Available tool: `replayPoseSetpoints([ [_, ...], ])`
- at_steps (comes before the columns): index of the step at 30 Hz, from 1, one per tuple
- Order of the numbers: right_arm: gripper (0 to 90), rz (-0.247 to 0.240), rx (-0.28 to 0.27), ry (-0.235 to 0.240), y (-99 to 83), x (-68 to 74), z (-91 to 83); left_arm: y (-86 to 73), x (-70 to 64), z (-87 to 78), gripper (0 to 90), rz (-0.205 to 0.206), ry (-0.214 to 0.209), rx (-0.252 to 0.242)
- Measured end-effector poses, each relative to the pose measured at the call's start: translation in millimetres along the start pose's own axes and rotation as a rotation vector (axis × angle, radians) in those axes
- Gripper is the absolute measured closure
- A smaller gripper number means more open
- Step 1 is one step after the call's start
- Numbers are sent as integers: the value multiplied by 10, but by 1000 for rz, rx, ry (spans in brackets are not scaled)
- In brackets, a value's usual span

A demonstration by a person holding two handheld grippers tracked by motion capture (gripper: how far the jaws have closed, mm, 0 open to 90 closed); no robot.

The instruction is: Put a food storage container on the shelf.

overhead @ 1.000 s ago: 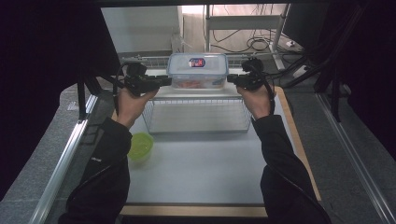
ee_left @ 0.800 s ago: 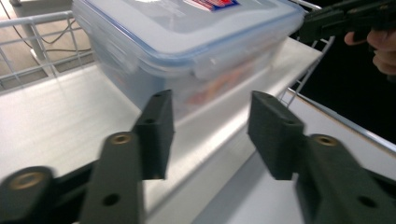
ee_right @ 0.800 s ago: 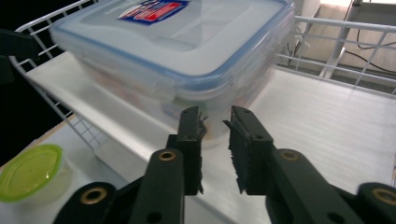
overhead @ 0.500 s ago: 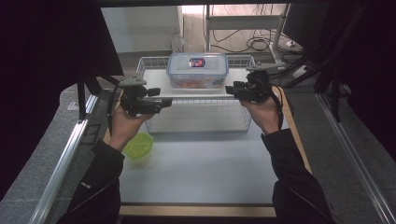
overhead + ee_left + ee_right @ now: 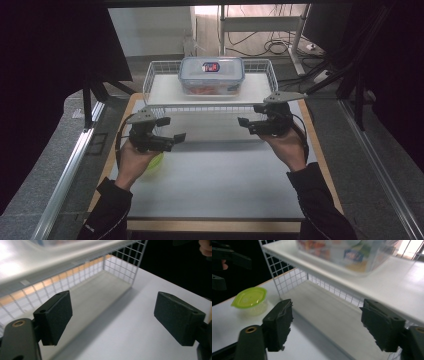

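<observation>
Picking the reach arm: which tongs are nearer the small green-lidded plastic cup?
Left. Left tongs hover right over the small green-lidded plastic cup; right tongs are across the table.

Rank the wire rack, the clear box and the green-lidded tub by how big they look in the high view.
1. Wire rack, widest by far.
2. Clear box, sitting on the rack's top shelf.
3. Green-lidded tub, smallest, though the left gripper and hand cover most of it, so its full extent is unsure.

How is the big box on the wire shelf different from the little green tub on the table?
The big box is clear with a bluish lid and sits up on the wire shelf; the little tub has a bright green lid and sits low on the table. The box is much larger and rectangular; the tub's lid is rounder. Both have lids on, and no claw touches either.
</observation>
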State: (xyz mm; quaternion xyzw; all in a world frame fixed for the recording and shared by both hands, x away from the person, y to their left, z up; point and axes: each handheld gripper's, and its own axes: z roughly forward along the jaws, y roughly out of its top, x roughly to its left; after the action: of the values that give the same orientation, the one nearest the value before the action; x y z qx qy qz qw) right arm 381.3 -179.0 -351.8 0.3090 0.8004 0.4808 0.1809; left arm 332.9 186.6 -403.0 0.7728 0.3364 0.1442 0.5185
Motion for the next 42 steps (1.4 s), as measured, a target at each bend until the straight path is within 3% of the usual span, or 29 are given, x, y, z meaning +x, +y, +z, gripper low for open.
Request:
replayPoseSetpoints([
  [1,193,-12,1,-1,-89,41,-19,-85,-49,33,118,15,4,14],
  [7,120,-33,17,-5,-308,97,-68,-254,-168,91,72,47,36,34],
  [10,76,-19,18,-2,-473,111,-106,-381,-261,100,50,64,30,12],
  [15,21,-2,10,5,-681,143,-145,-482,-337,98,39,77,-6,37],
  [19,11,-3,19,4,-784,165,-164,-591,-404,57,36,64,-15,32],
  [27,4,-5,38,17,-1016,301,-206,-858,-539,59,11,83,38,42],
  [34,1,13,48,43,-1250,366,-205,-1114,-575,76,6,76,41,88],
  [37,0,-26,56,0,-1383,412,-214,-1195,-627,112,6,115,58,135],
  [42,0,-8,88,-12,-1543,406,-218,-1227,-639,154,14,102,53,176],
])
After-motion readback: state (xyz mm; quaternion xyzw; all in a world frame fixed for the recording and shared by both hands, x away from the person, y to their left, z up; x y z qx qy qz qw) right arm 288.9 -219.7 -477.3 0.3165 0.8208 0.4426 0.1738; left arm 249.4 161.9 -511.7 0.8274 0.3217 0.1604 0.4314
